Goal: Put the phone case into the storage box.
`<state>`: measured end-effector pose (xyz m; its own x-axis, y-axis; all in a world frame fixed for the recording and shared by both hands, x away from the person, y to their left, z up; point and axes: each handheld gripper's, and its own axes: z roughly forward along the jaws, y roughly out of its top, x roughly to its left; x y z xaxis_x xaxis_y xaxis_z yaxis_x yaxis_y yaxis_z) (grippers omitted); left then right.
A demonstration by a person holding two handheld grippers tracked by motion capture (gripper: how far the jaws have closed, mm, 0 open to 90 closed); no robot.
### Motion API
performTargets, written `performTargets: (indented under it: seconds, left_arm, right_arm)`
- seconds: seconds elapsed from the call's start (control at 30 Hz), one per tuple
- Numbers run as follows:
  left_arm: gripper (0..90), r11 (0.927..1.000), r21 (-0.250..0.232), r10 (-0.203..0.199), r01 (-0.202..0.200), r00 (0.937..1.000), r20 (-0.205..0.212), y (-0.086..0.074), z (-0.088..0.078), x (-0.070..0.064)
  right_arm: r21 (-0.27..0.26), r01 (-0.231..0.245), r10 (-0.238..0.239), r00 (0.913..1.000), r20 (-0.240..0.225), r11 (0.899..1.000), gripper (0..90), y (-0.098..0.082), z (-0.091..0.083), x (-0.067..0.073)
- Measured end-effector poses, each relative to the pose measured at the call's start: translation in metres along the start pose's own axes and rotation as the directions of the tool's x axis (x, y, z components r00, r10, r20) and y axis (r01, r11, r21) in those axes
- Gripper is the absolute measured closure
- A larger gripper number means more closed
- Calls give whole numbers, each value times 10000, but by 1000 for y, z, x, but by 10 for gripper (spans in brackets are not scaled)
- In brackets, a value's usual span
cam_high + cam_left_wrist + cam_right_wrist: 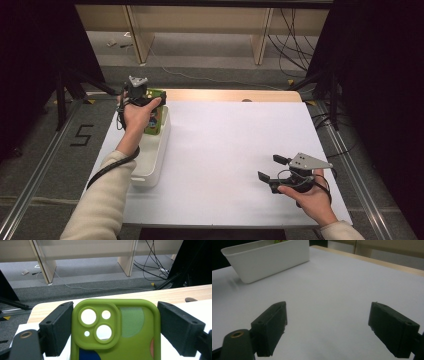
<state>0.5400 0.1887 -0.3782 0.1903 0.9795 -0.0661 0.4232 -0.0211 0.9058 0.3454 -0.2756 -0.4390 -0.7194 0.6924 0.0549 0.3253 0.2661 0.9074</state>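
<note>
Phone case [115, 332], green, sits clamped in the left hand-held gripper [145, 97] above the white bin [152, 167], upper left; right hand-held gripper [274, 167] waits, jaws apart, over bare tabletop [225, 145].

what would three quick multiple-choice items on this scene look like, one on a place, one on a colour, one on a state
1. Where is the white bin?
A. at the table's left edge
B. at the table's right edge
C. on the floor

2. What colour is the phone case between the left gripper's jaws?
A. red
B. green
C. white

3. How does the right gripper stand?
A. shut on a cup
B. shut on the bin's rim
C. open over bare table

Answers:
1. A, the high view shows the bin along the left side of the white table.
2. B, the left gripper view shows a green case with camera cut-outs.
3. C, the right gripper view shows its jaws wide apart with nothing between them.
</note>
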Motion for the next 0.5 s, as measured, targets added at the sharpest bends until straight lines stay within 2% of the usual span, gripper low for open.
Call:
performTargets:
  seconds: [0.5]
  left_arm:
    - [162, 10000, 67, -16, 17, 10000, -55, -1, 3, 2]
  right_arm:
    - [4, -20, 20, 10000, -14, 10000, 165, 0, 0, 0]
